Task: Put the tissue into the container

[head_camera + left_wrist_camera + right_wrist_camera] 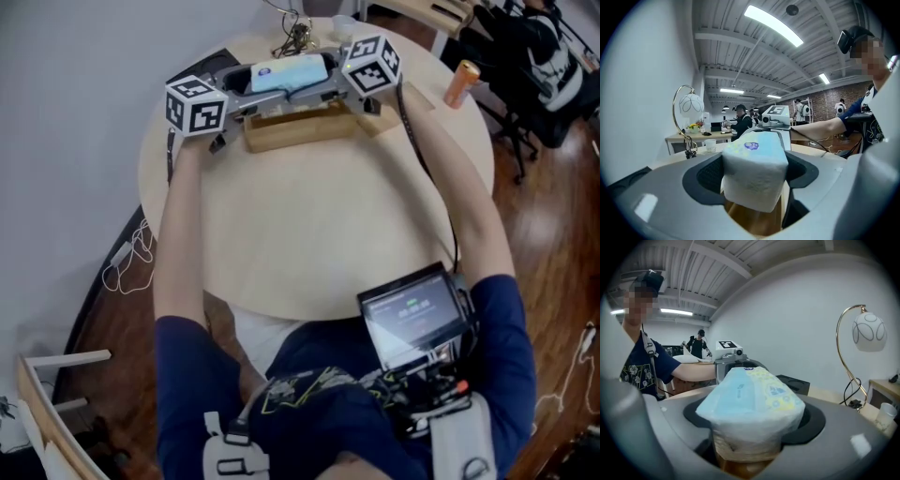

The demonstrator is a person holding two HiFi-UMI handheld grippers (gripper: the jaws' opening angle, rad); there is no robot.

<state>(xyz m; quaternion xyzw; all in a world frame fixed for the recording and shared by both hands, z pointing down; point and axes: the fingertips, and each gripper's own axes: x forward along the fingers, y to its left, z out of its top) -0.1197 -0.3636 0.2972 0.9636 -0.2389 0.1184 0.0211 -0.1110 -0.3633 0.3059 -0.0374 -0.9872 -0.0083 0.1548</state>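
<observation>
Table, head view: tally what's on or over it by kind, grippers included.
grippers: 2 (left gripper, right gripper)
tissue pack: 1
wooden container: 1
orange bottle: 1
lamp: 1
clear cup: 1
Total: 7

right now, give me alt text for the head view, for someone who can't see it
Seen from above, the left gripper and right gripper each clamp one end of a pale blue tissue pack, holding it over a wooden container at the far side of a round table. An orange can sits to the right.
</observation>
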